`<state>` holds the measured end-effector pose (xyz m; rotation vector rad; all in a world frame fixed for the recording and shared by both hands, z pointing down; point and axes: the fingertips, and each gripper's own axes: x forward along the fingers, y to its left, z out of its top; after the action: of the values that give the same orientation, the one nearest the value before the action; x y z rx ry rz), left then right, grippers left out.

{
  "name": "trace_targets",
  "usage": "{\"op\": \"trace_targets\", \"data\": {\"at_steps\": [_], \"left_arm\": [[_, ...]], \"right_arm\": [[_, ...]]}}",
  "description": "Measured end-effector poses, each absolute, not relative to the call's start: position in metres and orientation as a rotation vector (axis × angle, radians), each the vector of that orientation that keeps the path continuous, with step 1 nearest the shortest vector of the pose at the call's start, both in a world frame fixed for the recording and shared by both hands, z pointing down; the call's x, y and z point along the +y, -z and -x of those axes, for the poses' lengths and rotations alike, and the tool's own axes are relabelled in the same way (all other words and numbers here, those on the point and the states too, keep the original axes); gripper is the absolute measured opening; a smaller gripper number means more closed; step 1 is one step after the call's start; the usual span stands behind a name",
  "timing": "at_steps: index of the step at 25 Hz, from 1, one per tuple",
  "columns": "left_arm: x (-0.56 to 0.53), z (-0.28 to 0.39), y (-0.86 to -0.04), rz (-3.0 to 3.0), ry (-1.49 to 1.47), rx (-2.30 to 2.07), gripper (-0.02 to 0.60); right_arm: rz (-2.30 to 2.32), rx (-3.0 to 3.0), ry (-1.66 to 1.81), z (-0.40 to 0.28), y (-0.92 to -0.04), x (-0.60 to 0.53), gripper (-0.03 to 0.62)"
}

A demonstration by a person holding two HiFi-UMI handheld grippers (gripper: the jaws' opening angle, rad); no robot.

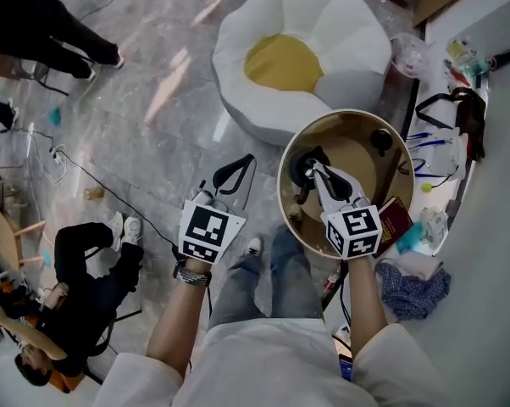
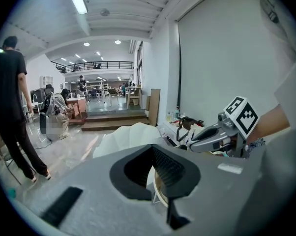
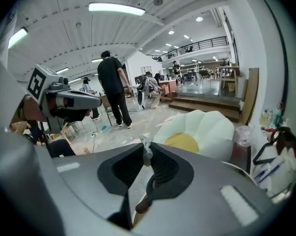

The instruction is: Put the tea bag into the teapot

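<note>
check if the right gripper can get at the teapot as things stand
Probably yes: the right gripper, shut on the tea bag, is over the round table with its tips next to the dark teapot, and nothing shows between them.

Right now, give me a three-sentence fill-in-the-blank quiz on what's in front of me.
1. The right gripper pinches a ____ in its jaws.
2. The wooden table under the black teapot is ____ in shape.
3. The white beanbag has a ____ middle.
Missing words: tea bag; round; yellow.
</note>
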<state>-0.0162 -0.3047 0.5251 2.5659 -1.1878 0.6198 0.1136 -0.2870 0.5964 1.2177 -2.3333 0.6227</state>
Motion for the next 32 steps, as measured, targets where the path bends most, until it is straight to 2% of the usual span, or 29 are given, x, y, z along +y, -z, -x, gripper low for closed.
{"op": "trace_targets", "data": {"at_steps": [19,32], "left_arm": [[-0.277,0.007,-0.591,-2.432,-0.687,-1.217,-0.002],[-0.266,-0.004,-0.617,-2.403,-0.668,-1.187,-0.002]], "right_arm": [[-1.01,-2.227,-0.758,-0.12,-0.722,-0.282,0.046],[-0.983,-2.113,-0.777,-0.126,-0.769,-0.283,0.048]]}}
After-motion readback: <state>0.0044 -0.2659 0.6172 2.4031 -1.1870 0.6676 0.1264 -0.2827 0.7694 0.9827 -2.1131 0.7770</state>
